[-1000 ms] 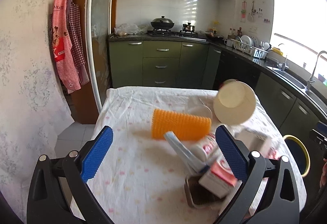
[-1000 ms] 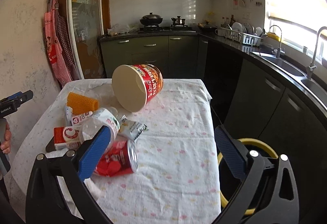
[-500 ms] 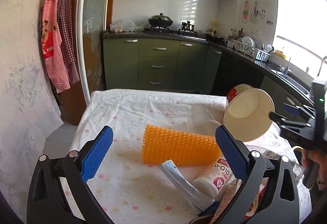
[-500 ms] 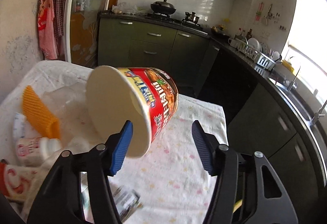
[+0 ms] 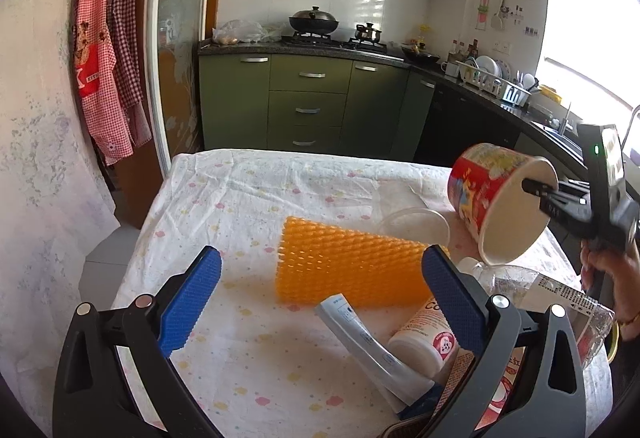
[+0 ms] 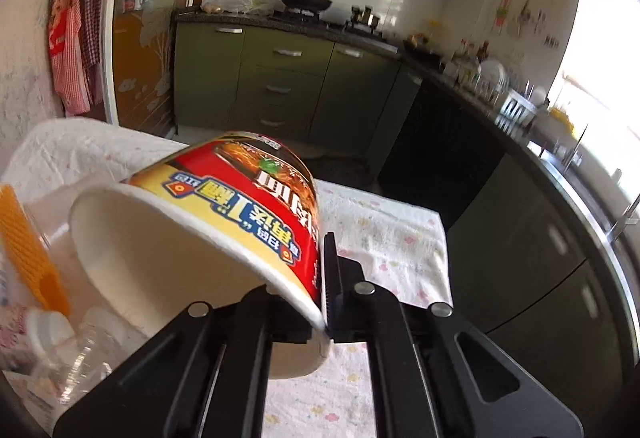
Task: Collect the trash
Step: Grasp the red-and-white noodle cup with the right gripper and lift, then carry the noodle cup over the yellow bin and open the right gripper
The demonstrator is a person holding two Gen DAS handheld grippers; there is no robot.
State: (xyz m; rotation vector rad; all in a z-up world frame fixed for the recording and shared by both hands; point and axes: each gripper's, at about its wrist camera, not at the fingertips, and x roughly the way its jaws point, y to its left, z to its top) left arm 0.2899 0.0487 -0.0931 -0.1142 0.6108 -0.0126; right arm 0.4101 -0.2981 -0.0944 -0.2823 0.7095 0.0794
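My right gripper (image 6: 322, 290) is shut on the rim of an empty red and yellow instant noodle cup (image 6: 224, 222), one finger inside and one outside the wall. The cup hangs tilted above the table; it also shows in the left wrist view (image 5: 500, 202) with the right gripper (image 5: 536, 190) on its rim. My left gripper (image 5: 320, 294) is open and empty above the table. Below it lie an orange foam net sleeve (image 5: 348, 270), a grey tube (image 5: 368, 350) and a white bottle (image 5: 424, 338).
A clear plastic bottle (image 5: 552, 298) and a clear lid (image 5: 412, 226) lie on the white cloth-covered table (image 5: 248, 198). A red and white carton (image 5: 500, 390) lies at the front right. Green kitchen cabinets (image 5: 304, 106) stand behind; a dark counter (image 6: 532, 166) runs along the right.
My right gripper has closed on the noodle cup's rim and lifted it, tilted. My left gripper moved forward toward the orange sleeve and stayed open.
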